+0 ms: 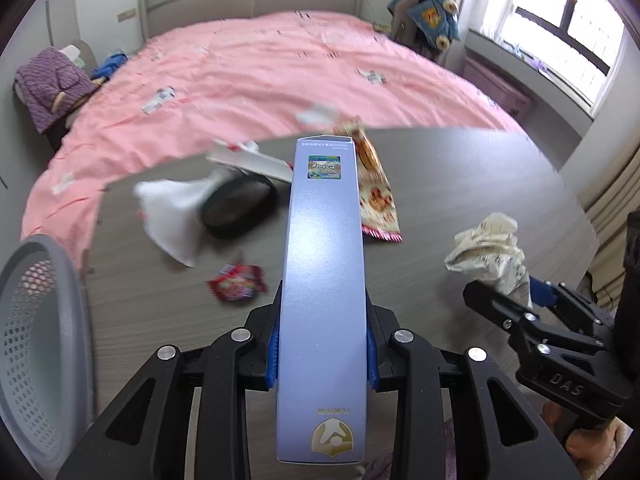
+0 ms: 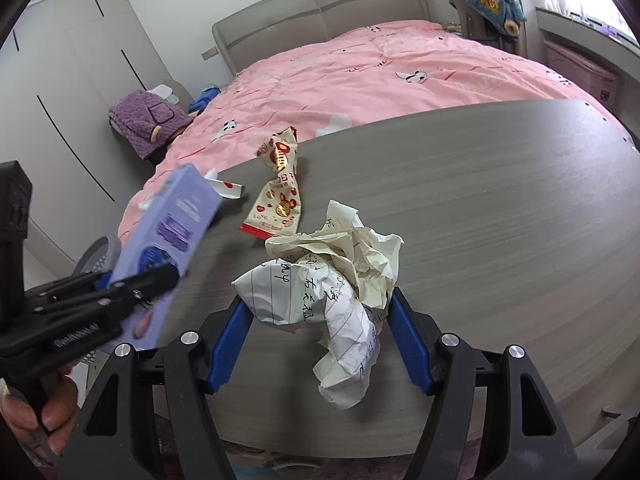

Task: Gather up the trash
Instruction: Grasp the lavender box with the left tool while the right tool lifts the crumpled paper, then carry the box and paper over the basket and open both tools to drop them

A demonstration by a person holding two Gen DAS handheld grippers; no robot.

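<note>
Blue pads of the left tongs (image 1: 322,354) pinch a long pale-blue carton (image 1: 324,280) by its two long sides, and the carton runs up the middle of the left wrist view, lifted off the grey wood-grain worktop (image 1: 460,184). Low at the left edge of that view stands a grey mesh basket (image 1: 36,320). On the worktop behind the carton lie a red candy wrapper (image 1: 236,282), a white plastic bag (image 1: 172,212), a black dish (image 1: 240,204), a flat white box (image 1: 252,160) and a cream snack bag with red print (image 1: 376,196).

In the right wrist view the right tongs (image 2: 320,340) stand fairly wide, with a crumpled ball of written-on paper (image 2: 324,280) between the blue fingers (image 2: 408,344); the wad looks to touch both pads, though I cannot tell how firmly. The paper sits at centre frame, above the worktop's near edge. A pink bed (image 2: 400,80) fills the upper frame.
</note>
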